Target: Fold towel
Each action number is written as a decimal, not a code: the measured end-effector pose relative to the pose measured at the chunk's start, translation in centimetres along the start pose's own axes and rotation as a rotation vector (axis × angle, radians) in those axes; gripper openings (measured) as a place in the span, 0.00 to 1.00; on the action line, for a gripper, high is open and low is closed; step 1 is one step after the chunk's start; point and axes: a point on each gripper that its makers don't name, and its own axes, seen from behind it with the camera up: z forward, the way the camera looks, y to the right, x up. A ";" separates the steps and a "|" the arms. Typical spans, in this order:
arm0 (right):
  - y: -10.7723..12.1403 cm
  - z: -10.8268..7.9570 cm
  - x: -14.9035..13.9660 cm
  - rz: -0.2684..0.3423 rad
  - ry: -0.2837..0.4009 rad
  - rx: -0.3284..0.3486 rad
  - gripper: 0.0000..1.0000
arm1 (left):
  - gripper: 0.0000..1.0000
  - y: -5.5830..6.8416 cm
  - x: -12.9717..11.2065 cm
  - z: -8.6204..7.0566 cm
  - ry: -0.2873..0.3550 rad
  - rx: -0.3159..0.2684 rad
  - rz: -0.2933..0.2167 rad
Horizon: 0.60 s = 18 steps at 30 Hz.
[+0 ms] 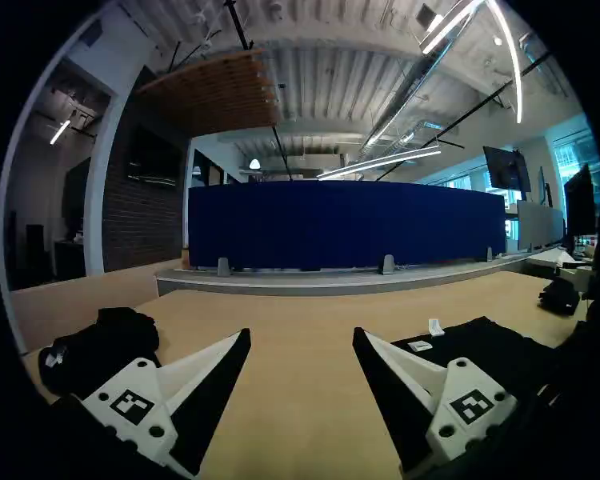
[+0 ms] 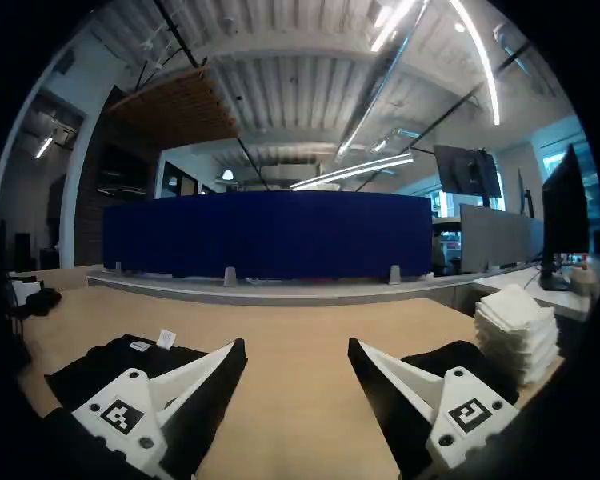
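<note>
Fingers of the left gripper (image 1: 300,332) stand wide apart, holding nothing, above a pale wooden tabletop (image 1: 300,312). A crumpled black cloth (image 1: 108,336) lies left of it. The flat black towel with white tags (image 1: 508,344) lies behind its right finger. The right gripper (image 2: 296,342) gapes empty too, with that towel (image 2: 100,360) behind its left finger and a stack of folded white towels (image 2: 516,328) to its right.

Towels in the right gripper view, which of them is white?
The folded stack at the far right is white. The flat towel with tags on the left and the bunched towel beside the stack are both black.
</note>
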 end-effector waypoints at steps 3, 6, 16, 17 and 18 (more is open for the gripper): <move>0.0 0.0 0.1 0.000 0.000 0.000 1.00 | 0.95 0.0 -0.1 0.0 0.000 0.001 0.001; -0.1 -0.1 0.1 0.001 0.000 0.002 1.00 | 0.95 -0.1 -0.1 0.1 0.000 0.007 -0.001; 0.0 -0.7 2.0 0.011 -0.018 0.009 1.00 | 0.95 -0.2 1.4 -0.1 -0.005 0.025 -0.012; 0.1 -0.8 2.8 0.010 -0.010 0.007 1.00 | 0.95 -0.1 2.2 -0.2 0.001 0.022 -0.014; 0.2 -0.9 3.5 0.007 -0.004 0.004 1.00 | 0.95 0.0 2.9 -0.3 0.006 0.020 -0.016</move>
